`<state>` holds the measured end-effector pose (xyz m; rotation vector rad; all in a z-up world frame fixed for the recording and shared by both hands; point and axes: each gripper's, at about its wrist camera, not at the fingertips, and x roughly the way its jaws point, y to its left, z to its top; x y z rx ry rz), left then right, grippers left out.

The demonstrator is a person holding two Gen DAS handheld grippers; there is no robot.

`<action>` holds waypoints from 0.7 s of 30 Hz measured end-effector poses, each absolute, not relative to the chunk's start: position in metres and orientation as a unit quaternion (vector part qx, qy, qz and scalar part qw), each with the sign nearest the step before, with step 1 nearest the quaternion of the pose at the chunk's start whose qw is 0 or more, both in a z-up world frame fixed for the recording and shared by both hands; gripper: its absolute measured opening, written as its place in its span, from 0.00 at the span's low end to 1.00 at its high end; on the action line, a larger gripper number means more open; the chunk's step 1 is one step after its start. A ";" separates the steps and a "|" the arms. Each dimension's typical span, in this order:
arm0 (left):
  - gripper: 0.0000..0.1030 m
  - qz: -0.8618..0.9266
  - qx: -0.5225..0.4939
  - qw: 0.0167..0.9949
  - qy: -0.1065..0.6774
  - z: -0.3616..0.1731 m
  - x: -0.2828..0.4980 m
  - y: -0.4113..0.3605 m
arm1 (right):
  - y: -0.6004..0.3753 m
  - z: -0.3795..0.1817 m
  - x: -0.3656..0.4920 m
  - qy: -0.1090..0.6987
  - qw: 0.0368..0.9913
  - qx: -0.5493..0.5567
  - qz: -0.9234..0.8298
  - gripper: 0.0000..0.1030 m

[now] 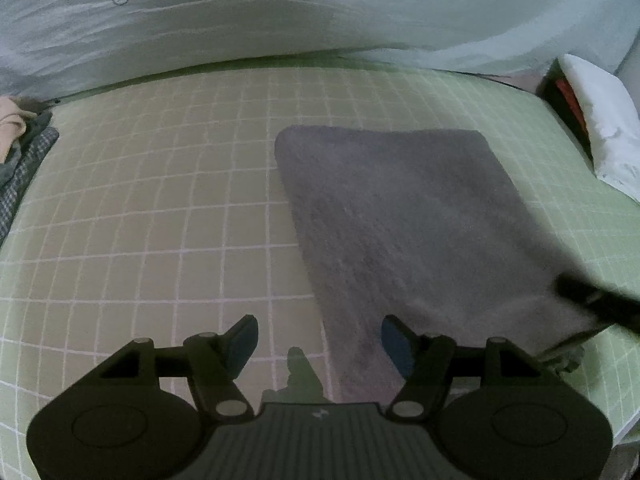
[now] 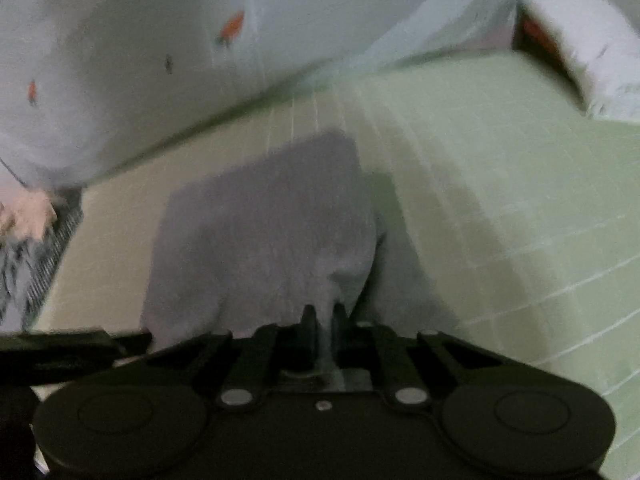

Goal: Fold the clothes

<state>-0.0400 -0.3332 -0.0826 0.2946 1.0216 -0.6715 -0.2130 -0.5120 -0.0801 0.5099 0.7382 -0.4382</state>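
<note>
Right tongs (image 2: 324, 316) clamp the near corner of the grey fleecy cloth (image 1: 400, 216) on the green checked bed (image 1: 140, 220), likely to draw a fold, while left tongs (image 1: 320, 340) wait spread apart.

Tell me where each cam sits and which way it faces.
Left wrist: behind the open left tool, looking across the green grid sheet at the grey garment toward the carrot-print quilt; the right tool shows at the garment's near right corner.
Right wrist: behind the right tool, shut on the garment's near edge, facing the quilt; a dark part, probably the left tool, at lower left.
Shared: garment, sheet, quilt, clothes pile, white pillow.
</note>
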 end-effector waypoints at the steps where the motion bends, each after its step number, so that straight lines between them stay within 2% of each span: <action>1: 0.71 -0.323 0.129 0.806 0.479 -0.082 -0.039 -0.332 | -0.513 -0.071 -0.221 0.343 0.882 0.240 -0.217 0.08; 3: 0.77 -0.335 0.116 0.801 0.483 -0.082 -0.038 -0.332 | -0.516 -0.063 -0.233 0.333 0.884 0.234 -0.231 0.08; 5: 0.77 -0.334 0.117 0.800 0.485 -0.083 -0.037 -0.333 | -0.522 -0.077 -0.236 0.359 0.869 0.229 -0.253 0.09; 8: 0.78 -0.331 0.116 0.801 0.485 -0.080 -0.036 -0.334 | -0.530 -0.101 -0.236 0.406 0.838 0.235 -0.280 0.23; 10: 0.82 -0.331 0.102 0.802 0.487 -0.077 -0.034 -0.332 | -0.533 -0.103 -0.240 0.406 0.831 0.247 -0.289 0.50; 11: 0.83 -0.330 0.095 0.803 0.488 -0.076 -0.034 -0.332 | -0.534 -0.099 -0.241 0.395 0.838 0.242 -0.289 0.54; 13: 0.84 -0.328 0.087 0.802 0.491 -0.076 -0.032 -0.335 | -0.538 -0.097 -0.235 0.385 0.847 0.235 -0.281 0.70; 15: 0.84 -0.324 0.087 0.801 0.496 -0.079 -0.032 -0.340 | -0.544 -0.096 -0.228 0.378 0.856 0.234 -0.266 0.76; 21: 0.87 -0.327 0.090 0.780 0.526 -0.102 -0.029 -0.361 | -0.566 -0.114 -0.196 0.405 0.859 0.263 -0.168 0.79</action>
